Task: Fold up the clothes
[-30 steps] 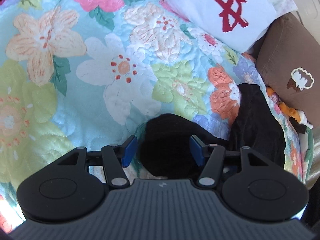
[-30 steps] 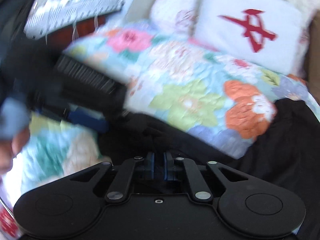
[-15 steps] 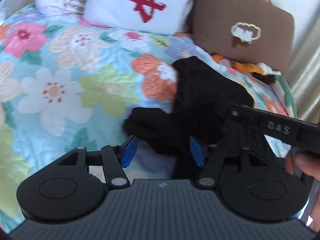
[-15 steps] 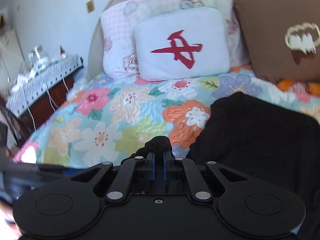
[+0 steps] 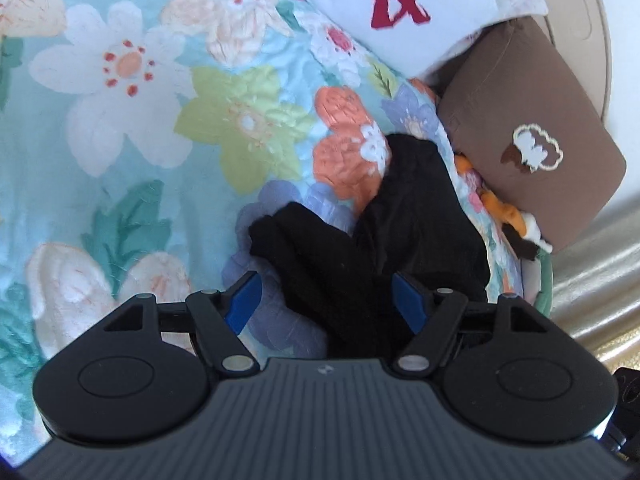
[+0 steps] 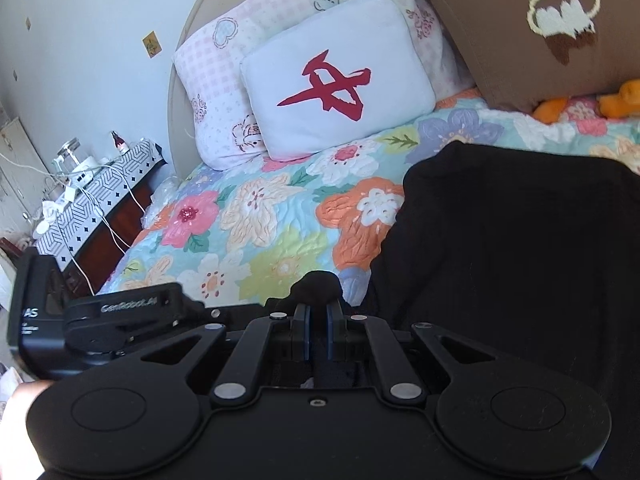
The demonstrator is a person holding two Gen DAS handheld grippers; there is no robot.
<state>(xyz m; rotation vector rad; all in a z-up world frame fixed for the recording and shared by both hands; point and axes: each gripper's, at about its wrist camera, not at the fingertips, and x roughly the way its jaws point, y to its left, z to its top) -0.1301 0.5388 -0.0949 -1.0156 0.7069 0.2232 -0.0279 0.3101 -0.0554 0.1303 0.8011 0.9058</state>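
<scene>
Garment (image 6: 512,240) pinched, seemingly, in right hand-held gripper (image 6: 316,320).

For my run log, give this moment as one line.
step: fold | left claw: open over black garment | right claw: shut on black garment | surface: floral quilt

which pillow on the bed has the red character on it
The white pillow, plain except for a large red brush-stroke character. It sits in front of the pink checked pillow and left of the brown pillow, which bears a white-and-brown patch instead.
</scene>
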